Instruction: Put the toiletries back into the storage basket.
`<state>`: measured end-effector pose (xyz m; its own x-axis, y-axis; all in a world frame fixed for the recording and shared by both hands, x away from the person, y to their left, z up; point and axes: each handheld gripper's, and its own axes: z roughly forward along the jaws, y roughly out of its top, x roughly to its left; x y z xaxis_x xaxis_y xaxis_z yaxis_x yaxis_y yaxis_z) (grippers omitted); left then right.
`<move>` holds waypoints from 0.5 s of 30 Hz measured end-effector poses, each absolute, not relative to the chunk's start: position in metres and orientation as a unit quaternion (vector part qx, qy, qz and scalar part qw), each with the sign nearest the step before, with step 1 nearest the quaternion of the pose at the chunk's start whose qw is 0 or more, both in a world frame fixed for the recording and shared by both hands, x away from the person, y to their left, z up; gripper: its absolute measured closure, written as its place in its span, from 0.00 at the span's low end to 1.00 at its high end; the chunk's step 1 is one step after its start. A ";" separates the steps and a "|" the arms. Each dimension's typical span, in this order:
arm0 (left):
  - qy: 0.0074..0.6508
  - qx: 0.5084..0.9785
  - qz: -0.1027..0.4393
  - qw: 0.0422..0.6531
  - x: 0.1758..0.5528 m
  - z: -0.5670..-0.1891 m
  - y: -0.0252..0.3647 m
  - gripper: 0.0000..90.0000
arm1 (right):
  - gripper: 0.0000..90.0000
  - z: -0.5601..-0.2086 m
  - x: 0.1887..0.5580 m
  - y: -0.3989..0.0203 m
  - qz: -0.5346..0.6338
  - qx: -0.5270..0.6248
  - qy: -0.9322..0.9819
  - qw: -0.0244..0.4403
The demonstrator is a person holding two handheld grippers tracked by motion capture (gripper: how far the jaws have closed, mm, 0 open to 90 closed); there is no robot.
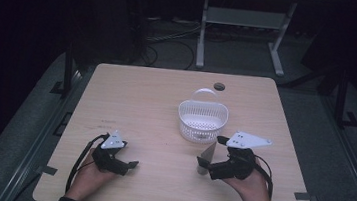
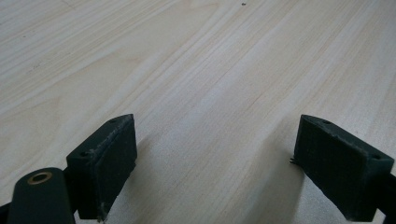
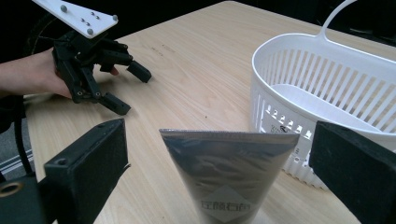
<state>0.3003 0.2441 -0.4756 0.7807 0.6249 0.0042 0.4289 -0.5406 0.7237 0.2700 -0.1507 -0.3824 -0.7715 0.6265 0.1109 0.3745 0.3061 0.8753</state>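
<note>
Grey and shiny, the tube (image 3: 229, 179) stands at the bottom middle of our right gripper view, flat crimped end up, between our right gripper (image 3: 219, 177)'s wide-open jaws, with gaps on both sides. Our high view shows both hands low on the table, the tube (image 1: 205, 158) just below the white basket (image 1: 202, 121). Our left gripper (image 2: 212, 163) is open over bare wood.

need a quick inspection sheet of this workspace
surface: wooden table, bare apart from the items below
job's things: grey tube upright between the right gripper's fingers, untouched; white basket beside it, empty
clutter: nothing seen
grippers: left gripper open over bare wood; right gripper open around the tube
cables: black cable trails from left gripper
surroundings: dark floor, metal stand behind the table
</note>
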 end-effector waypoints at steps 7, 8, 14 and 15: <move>0.304 0.868 0.132 0.371 0.300 -0.476 0.244 0.14 | 0.06 -0.385 0.273 -0.147 0.499 0.314 0.797 0.129; 0.304 0.867 0.132 0.371 0.300 -0.476 0.244 0.14 | 0.07 -0.386 0.273 -0.146 0.499 0.314 0.797 0.129; 0.304 0.868 0.132 0.371 0.300 -0.476 0.244 0.14 | 0.10 -0.388 0.276 -0.141 0.496 0.312 0.800 0.130; 0.304 0.867 0.132 0.371 0.300 -0.476 0.244 0.14 | 0.12 -0.389 0.276 -0.140 0.495 0.312 0.800 0.130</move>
<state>0.3002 0.2441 -0.4756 0.7801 0.6256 0.0037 0.4296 -0.5399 0.7238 0.2763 -0.1405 -0.3887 -0.7719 0.6277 0.1006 0.3699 0.3147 0.8741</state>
